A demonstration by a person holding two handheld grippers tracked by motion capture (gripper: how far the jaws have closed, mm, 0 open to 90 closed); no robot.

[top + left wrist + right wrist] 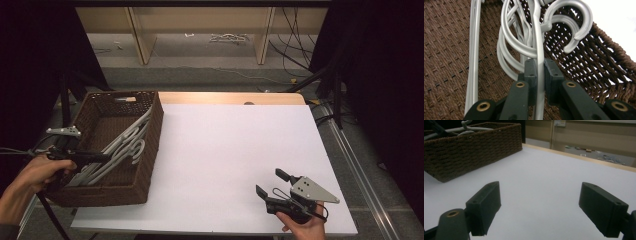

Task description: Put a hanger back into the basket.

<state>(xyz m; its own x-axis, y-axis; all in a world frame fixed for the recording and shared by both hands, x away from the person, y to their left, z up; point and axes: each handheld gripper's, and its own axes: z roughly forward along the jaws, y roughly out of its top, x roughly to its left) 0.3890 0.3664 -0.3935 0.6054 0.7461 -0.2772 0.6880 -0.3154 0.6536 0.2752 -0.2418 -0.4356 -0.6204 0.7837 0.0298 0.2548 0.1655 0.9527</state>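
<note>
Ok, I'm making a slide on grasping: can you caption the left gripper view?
Left gripper with jaws shut on a grey hanger inside the woven basket.

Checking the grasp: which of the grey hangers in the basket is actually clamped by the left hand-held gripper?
The hanger whose straight bar runs between the left hand-held gripper pads; the other hangers curve off beside it, ungripped.
</note>
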